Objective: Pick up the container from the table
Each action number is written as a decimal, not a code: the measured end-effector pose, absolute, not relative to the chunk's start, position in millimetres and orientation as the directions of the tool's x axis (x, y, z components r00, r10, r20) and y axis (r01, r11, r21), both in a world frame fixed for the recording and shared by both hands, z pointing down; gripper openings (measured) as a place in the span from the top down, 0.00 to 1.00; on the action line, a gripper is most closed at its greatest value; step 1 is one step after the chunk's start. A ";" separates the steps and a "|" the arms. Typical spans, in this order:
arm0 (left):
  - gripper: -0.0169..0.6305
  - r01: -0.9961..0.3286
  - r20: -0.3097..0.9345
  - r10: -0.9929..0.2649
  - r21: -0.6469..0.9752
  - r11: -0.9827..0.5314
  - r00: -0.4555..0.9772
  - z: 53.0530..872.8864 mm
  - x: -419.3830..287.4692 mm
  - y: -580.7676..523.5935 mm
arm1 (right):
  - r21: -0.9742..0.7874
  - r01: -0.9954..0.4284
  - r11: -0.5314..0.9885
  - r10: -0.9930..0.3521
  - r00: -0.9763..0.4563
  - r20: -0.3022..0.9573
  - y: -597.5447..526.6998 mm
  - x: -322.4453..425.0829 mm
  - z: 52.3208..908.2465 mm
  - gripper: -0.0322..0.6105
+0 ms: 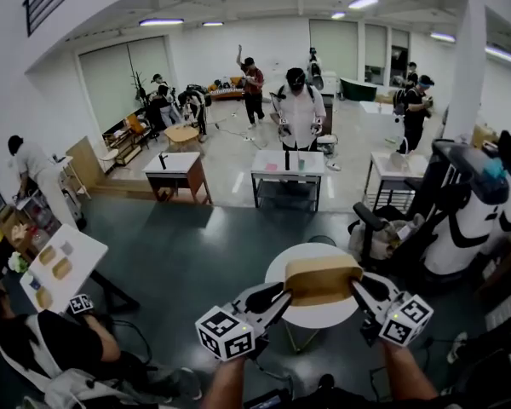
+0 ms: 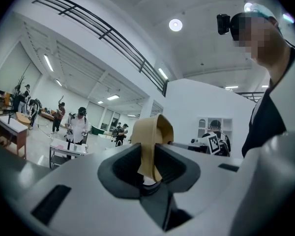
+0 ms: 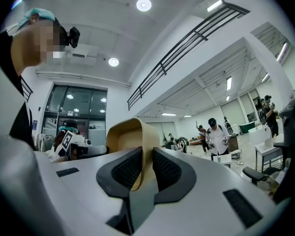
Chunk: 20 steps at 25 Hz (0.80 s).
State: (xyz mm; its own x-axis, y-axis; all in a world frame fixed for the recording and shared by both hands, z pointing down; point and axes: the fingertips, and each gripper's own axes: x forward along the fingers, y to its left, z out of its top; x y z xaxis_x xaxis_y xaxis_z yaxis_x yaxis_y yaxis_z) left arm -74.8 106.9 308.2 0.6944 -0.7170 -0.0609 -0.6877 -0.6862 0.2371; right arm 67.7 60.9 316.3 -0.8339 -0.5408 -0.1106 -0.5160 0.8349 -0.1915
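Observation:
A tan cardboard container [image 1: 322, 279] hangs just above a small round white table [image 1: 319, 316] in the head view. My left gripper [image 1: 283, 296] is shut on its left wall and my right gripper [image 1: 356, 286] on its right wall. In the left gripper view the thin tan wall [image 2: 152, 136] stands pinched between the dark pads, with my left gripper [image 2: 148, 168] level. The right gripper view shows my right gripper [image 3: 146, 168] clamping the container's curved rim [image 3: 130, 136] in the same way. The opposite gripper's marker cube shows past the container in each gripper view.
A white table [image 1: 81, 258] with tan containers stands at the left, and a seated person [image 1: 68, 339] is beside it. Dark and white machines [image 1: 464, 216] crowd the right. Several people and small tables [image 1: 288, 170] fill the far floor.

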 end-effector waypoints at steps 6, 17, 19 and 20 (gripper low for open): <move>0.84 -0.686 -0.073 -0.726 0.271 -0.675 0.684 320.1 -83.3 129.1 | -0.188 -0.512 0.838 -0.533 -0.841 -0.089 82.7 59.2 323.0 0.82; 0.84 -0.729 -0.055 -0.752 0.211 -0.651 0.656 301.9 -54.1 153.5 | -0.241 -0.448 0.861 -0.494 -0.850 -0.184 97.6 87.4 317.6 0.82; 0.84 -0.734 -0.046 -0.754 0.198 -0.650 0.655 302.6 -46.7 155.0 | -0.255 -0.436 0.863 -0.487 -0.852 -0.191 96.9 93.7 320.4 0.82; 0.84 -0.735 -0.043 -0.755 0.199 -0.648 0.654 303.8 -42.8 156.0 | -0.262 -0.431 0.863 -0.484 -0.855 -0.188 96.9 96.8 322.5 0.82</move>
